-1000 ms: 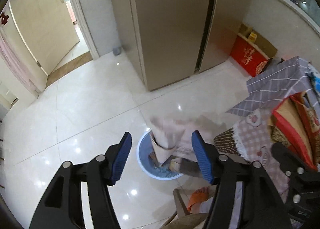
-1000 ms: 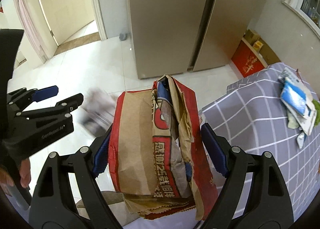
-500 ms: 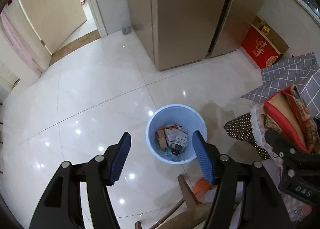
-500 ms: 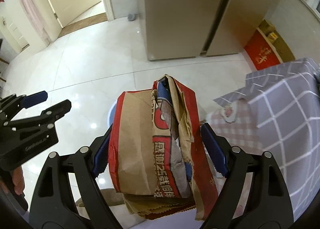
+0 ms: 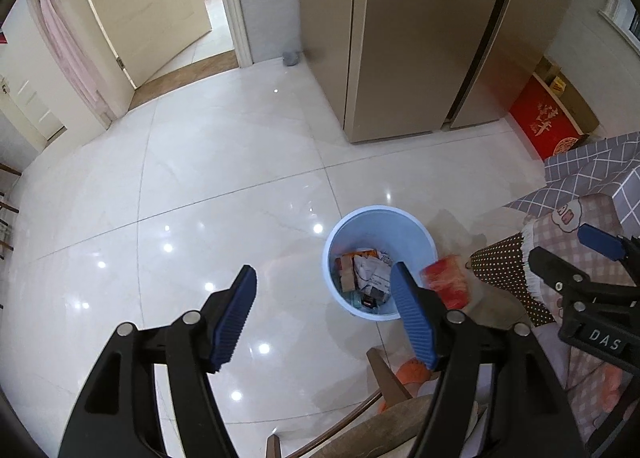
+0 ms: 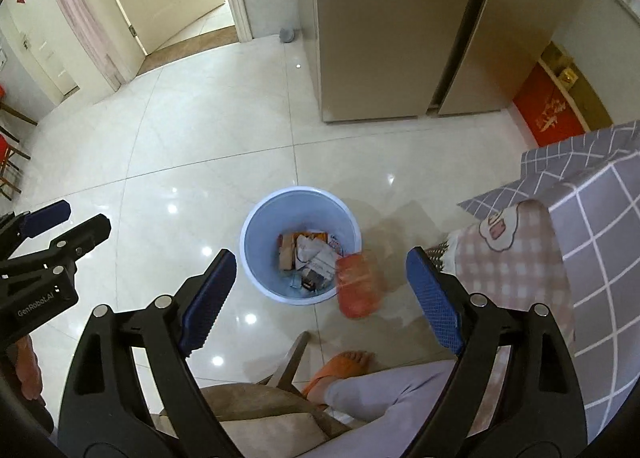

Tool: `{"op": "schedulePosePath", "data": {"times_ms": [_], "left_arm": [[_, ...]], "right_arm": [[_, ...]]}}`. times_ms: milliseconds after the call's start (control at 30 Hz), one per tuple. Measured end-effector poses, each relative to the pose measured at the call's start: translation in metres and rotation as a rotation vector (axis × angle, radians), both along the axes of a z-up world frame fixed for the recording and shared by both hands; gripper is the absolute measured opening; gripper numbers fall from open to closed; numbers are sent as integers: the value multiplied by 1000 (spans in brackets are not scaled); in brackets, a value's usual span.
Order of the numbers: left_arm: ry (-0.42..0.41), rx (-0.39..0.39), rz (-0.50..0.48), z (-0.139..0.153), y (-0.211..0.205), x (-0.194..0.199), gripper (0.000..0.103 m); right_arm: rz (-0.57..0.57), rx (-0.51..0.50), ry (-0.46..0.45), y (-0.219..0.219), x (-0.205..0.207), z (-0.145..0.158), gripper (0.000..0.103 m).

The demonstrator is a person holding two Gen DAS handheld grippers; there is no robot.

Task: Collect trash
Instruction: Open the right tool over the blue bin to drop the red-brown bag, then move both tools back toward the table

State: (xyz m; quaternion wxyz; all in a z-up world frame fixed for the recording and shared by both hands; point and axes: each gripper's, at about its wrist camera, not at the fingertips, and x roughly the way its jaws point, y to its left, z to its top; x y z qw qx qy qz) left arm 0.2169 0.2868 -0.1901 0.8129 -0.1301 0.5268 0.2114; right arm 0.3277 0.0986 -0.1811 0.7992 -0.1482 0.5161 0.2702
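Note:
A light-blue bin (image 5: 380,214) (image 6: 300,194) stands on the white tile floor with paper and wrapper trash (image 5: 364,270) (image 6: 308,254) at its bottom. A red-and-brown paper bag (image 5: 446,282) (image 6: 358,284) is blurred in mid-fall at the bin's right rim, free of both grippers. My right gripper (image 6: 322,254) hangs above the bin, its jaws opening with nothing between them. My left gripper (image 5: 322,270) is just left of the bin, jaws also opening and empty.
A tall beige fridge (image 5: 400,38) stands behind the bin. To the right are a table under a grey checked cloth (image 6: 592,194) and a red box (image 5: 548,126). A wooden chair (image 6: 288,358) and a person's foot in an orange slipper (image 6: 344,366) are close below.
The right gripper has let go of the paper bag, which now drops beside the bin's rim. A paper scrap that was falling a second ago lies in the bin. Both grippers have opened wider.

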Motion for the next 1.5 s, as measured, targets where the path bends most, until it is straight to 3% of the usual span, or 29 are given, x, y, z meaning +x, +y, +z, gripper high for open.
{"op": "schedulePosePath", "data": {"times_ms": [433,833,1167,1500], "left_arm": [[-12,29,-19,11,-15,0,68],[-95,60,-93,46,-47,9,71],[-182,76,-211,83,-99,34,77],[-239,11,-393,102,-180,71,81]], "right_arm": [[-5,25,-3,-11,-7,11,86],[-21,106,-80,-41,-21,55,86],[-114,145,-164,-91,-20,89,87],[-277,135,-205,-167,-12,99,88]]}}
